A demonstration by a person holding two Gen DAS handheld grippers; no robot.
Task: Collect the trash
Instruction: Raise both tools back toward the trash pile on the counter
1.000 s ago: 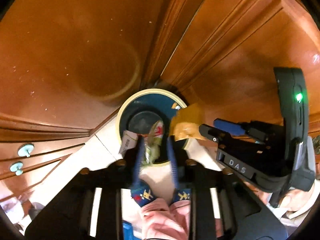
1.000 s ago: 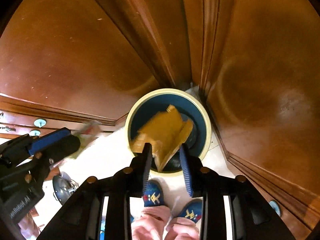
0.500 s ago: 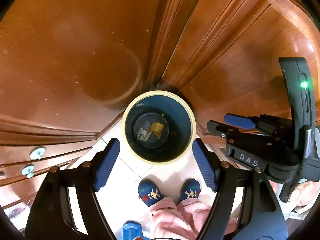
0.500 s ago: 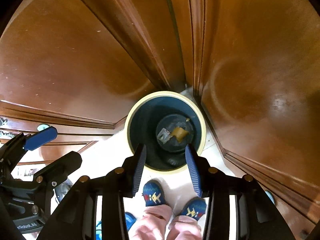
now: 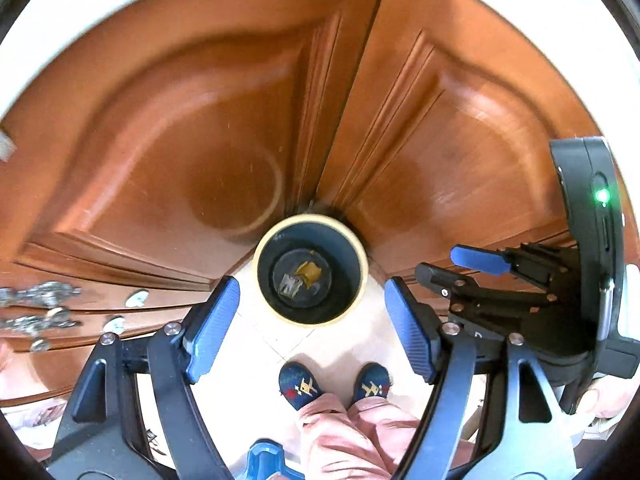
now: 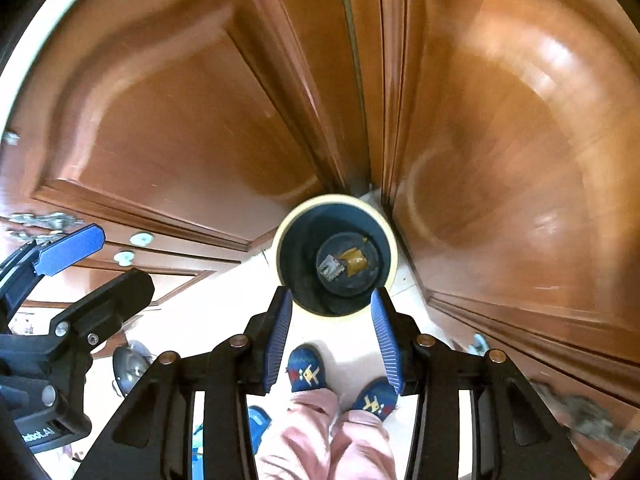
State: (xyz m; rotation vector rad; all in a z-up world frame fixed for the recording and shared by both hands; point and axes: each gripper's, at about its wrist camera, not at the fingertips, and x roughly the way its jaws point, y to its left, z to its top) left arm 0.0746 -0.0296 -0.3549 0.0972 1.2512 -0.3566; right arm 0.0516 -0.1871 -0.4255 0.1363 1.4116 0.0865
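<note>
Blurring cabinet doors (image 5: 192,128), bin (image 5: 360,280) sharp

Two reddish-brown wooden cabinet doors (image 5: 192,152) with raised arched panels meet at a vertical seam. To the left, wooden drawer fronts (image 6: 168,276) carry small round pale-green knobs (image 6: 141,238). The floor is pale cream tile (image 5: 256,360) with thin diagonal grout lines. A person's feet in dark blue patterned slippers (image 6: 306,368) stand on the tile, with pink trouser legs (image 6: 316,436) above them. A shiny metal bowl-like object (image 6: 129,368) lies on the floor at lower left in the right wrist view. A blurred cluster of silvery metal items (image 5: 38,306) shows at the far left edge.
</note>
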